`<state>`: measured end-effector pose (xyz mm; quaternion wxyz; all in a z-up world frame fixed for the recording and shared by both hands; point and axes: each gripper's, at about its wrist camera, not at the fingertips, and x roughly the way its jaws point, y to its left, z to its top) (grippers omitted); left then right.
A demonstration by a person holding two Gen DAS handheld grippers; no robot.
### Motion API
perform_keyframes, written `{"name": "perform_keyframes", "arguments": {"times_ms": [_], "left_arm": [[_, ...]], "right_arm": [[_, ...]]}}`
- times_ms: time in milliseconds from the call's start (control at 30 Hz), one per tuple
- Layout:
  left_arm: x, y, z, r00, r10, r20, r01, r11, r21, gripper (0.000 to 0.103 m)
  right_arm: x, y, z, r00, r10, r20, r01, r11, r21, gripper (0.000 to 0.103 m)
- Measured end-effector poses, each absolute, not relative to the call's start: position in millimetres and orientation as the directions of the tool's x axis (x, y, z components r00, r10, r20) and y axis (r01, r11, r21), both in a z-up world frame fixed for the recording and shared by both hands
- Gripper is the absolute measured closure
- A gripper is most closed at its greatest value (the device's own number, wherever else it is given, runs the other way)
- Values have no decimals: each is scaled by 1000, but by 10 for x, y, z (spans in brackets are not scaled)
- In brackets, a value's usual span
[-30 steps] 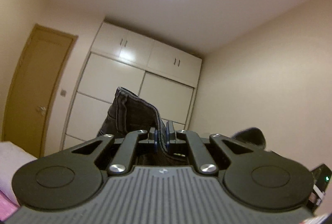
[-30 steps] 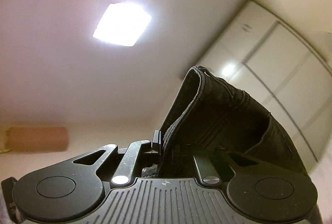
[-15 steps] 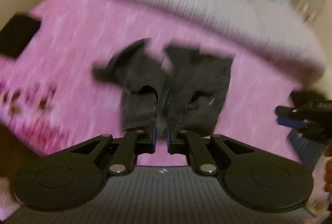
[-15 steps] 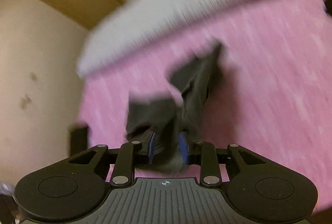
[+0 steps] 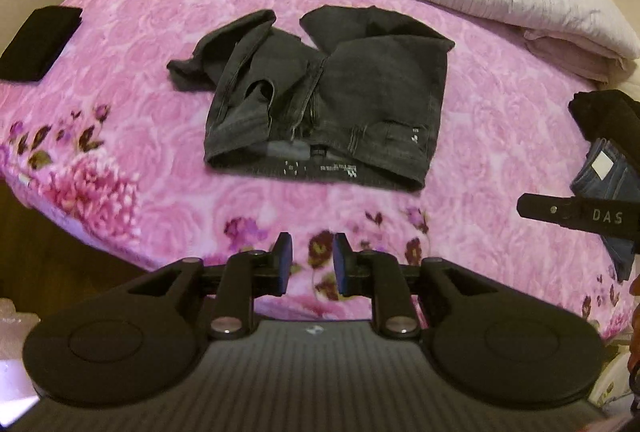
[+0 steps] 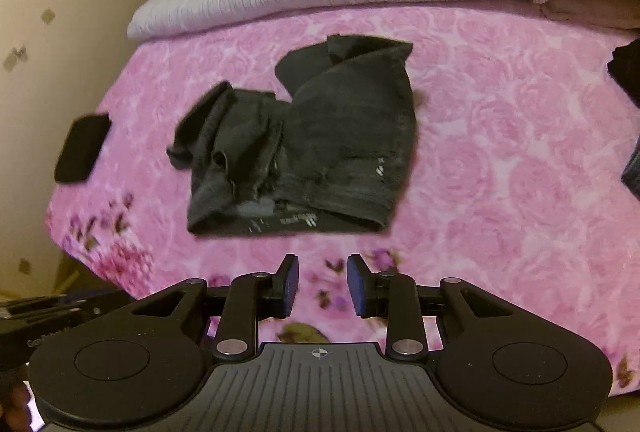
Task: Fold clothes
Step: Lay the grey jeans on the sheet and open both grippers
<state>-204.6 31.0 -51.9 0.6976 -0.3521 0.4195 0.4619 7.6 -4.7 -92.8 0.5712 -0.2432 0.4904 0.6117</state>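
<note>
Left wrist view showed the dark jeans (image 5: 320,100) lying in a crumpled heap in the middle of the bed's pink floral blanket (image 5: 500,136), waistband toward the camera, one leg bunched off to the left. The left claw (image 5: 310,268) hung above the near edge of the bed, its jaws parted with nothing between them; they had just been opening. The right claw (image 6: 322,288) in its own view stood likewise parted and empty, the jeans (image 6: 304,148) well ahead of it on the same blanket.

As a judgement, the risk lay in the heap itself — the legs overlapped and twisted, so a pinch at the waistband might catch two layers or only one, and the garment would then lift skewed rather than spread flat. A leg could also stay trapped under the body and spoil the first fold.

Writing was sparse. White marks ran along the inside of the waistband (image 5: 320,168), too small to read. On the other gripper's black arm (image 5: 580,216) at the right edge of the left view the letters "DAS" were legible — the rest was cut off. Near it lay folded blue denim (image 5: 604,180) with a blank white tag.
</note>
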Motion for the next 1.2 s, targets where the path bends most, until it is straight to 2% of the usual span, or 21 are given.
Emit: {"name": "perform_keyframes", "arguments": {"times_ms": [300, 700, 933, 1200], "left_arm": [[-2172, 195, -307, 259, 385, -886, -909, 407, -89, 86], [-2778, 310, -399, 331, 316, -889, -800, 593, -87, 85], [-3007, 409, -406, 356, 294, -887, -776, 622, -105, 84], [-3011, 562, -510, 362, 270, -892, -791, 595, -141, 84]], "right_arm": [[-127, -376, -651, -191, 519, -833, -948, 123, 294, 73], [-837, -721, -692, -83, 525, -847, -910, 307, 280, 73], [-1193, -795, -734, -64, 502, -862, -902, 341, 265, 72], [-1202, -637, -741, -32, 498, -867, -919, 326, 221, 72]]}}
